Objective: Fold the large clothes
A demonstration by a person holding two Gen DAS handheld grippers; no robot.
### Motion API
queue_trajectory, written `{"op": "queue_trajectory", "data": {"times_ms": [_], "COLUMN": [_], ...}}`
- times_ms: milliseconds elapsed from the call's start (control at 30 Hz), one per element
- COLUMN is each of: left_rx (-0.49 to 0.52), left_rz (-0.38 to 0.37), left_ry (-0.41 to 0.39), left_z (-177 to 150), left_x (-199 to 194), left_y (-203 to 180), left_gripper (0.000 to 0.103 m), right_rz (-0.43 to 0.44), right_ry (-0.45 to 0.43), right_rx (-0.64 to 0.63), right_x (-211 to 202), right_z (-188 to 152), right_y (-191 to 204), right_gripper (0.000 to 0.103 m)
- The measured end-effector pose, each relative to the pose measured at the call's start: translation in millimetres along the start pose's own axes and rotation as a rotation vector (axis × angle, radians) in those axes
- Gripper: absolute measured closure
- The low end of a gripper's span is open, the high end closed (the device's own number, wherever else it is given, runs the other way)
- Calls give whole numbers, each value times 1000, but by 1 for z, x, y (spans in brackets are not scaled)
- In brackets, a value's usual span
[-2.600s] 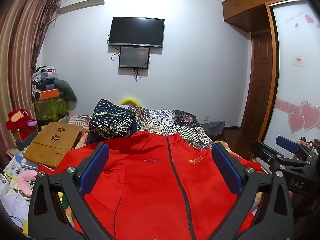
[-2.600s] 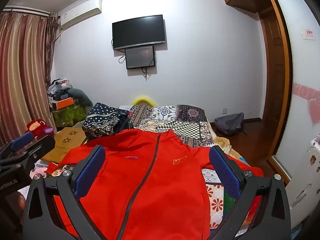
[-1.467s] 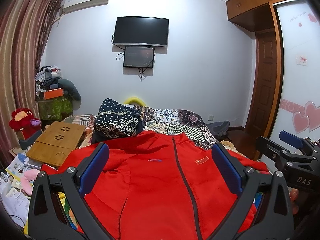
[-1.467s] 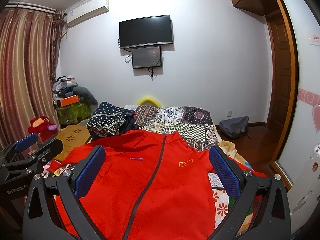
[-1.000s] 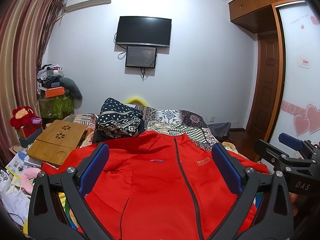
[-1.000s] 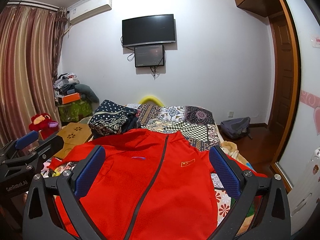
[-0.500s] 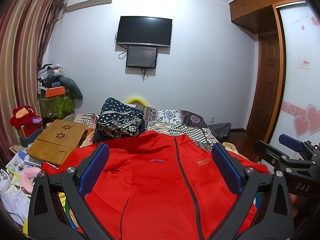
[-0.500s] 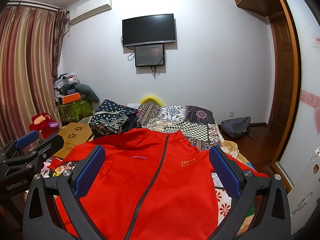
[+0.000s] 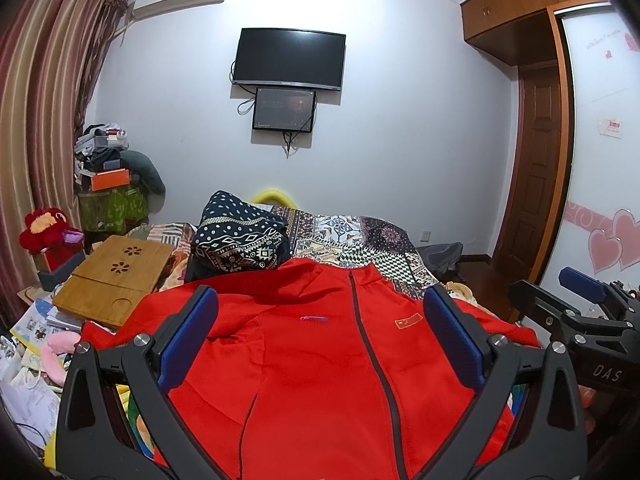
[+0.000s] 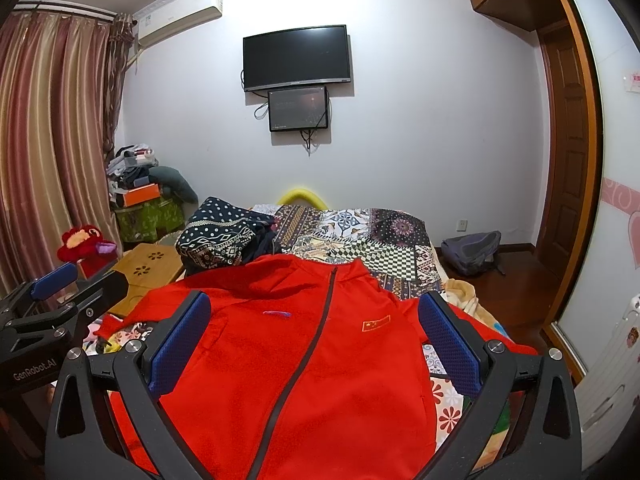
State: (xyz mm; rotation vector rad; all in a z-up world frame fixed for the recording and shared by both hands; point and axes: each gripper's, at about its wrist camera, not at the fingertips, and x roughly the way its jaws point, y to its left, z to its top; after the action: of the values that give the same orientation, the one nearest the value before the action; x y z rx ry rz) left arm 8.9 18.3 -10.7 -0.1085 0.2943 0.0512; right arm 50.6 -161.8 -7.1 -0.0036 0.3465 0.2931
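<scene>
On the patchwork-covered bed (image 9: 360,240) before you, the red zip-front fleece jacket (image 9: 320,360) lies spread flat, front up. Your left gripper (image 9: 320,340) and right gripper (image 10: 314,336) hover above it, fingers spread wide, gripping nothing.

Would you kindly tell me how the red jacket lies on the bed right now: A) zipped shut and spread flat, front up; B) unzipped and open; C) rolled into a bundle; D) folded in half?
A: the red jacket lies spread flat with its dark zipper closed up to the collar, and both chest badges face up.
</scene>
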Motion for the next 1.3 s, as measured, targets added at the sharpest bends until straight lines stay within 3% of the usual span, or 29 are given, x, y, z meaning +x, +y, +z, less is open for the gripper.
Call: {"op": "queue_trajectory", "data": {"times_ms": [333, 633, 867, 1067, 1300], "left_rx": [-6, -50, -126, -241, -500], "left_rz": [11, 85, 177, 240, 189], "left_ry": [65, 120, 181, 305, 520], "left_z": [-2, 13, 28, 10, -37], "left_x": [33, 83, 132, 177, 227], "left_y": [4, 37, 96, 167, 258], "left_gripper": [0, 0, 0, 0, 0], "right_rz": [-2, -4, -15, -5, -18], "right_ry": [50, 64, 105, 187, 324], "right_rx": [12, 18, 1, 16, 22], "right_x": [29, 67, 107, 136, 169], "right_z": [3, 15, 22, 15, -1], "right_y": [-6, -15, -24, -35, -40], "right_gripper": [0, 0, 0, 0, 0]}}
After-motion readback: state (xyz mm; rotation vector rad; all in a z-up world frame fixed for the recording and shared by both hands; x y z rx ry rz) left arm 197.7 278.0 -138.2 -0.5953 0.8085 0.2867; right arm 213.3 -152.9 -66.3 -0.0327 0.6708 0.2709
